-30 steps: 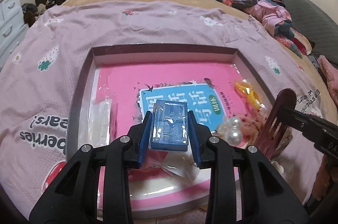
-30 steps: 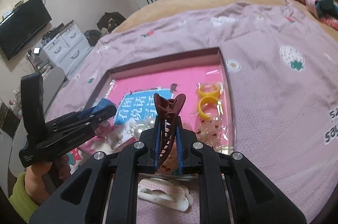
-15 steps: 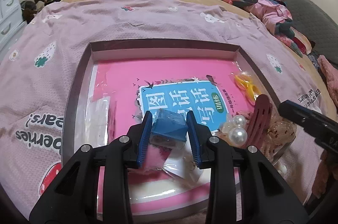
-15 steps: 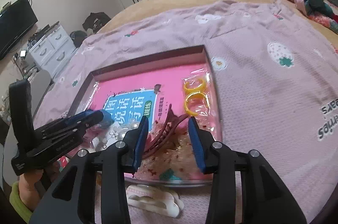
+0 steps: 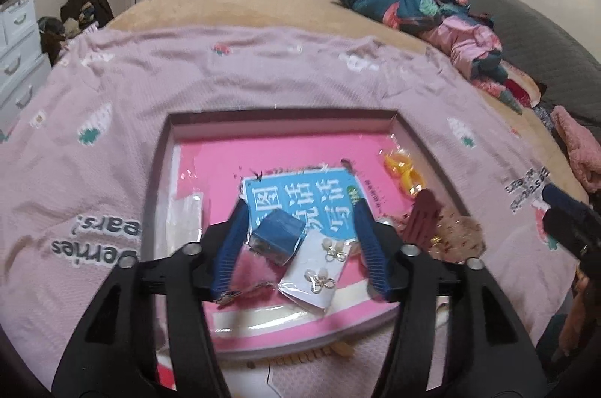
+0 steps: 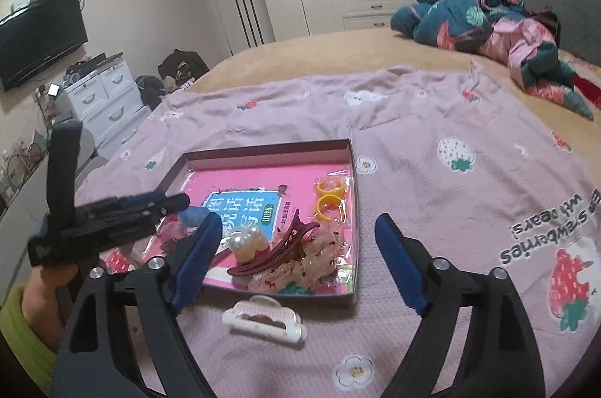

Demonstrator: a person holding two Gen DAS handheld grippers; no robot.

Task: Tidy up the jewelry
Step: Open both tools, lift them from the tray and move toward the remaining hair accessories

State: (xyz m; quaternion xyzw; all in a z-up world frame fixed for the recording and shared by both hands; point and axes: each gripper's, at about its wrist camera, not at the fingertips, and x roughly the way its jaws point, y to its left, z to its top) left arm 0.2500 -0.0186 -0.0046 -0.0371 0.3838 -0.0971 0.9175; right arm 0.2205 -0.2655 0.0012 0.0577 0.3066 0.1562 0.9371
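Observation:
A shallow box lid (image 5: 161, 150) with a pink book cover inside lies on the bed. My left gripper (image 5: 298, 242) is open over its near part; a small blue box (image 5: 278, 234) rests tilted between the fingers beside a white earring card (image 5: 319, 270). My right gripper (image 6: 296, 259) is open and empty, above the lid's (image 6: 353, 172) near right corner. A dark red claw clip (image 6: 274, 253) lies in the lid on a glittery scrunchie (image 6: 315, 261), next to a pearl piece (image 6: 248, 240) and yellow rings (image 6: 328, 197). The clip also shows in the left wrist view (image 5: 424, 217).
A white and pink hair clip (image 6: 263, 321) lies on the pink strawberry blanket (image 6: 450, 210) just before the lid. A heap of clothes (image 6: 488, 14) sits at the far right of the bed. A white drawer unit (image 6: 101, 101) stands to the left.
My left gripper opened and let the blue box down into the lid. My right gripper opened wide, left the red claw clip in the lid and drew back.

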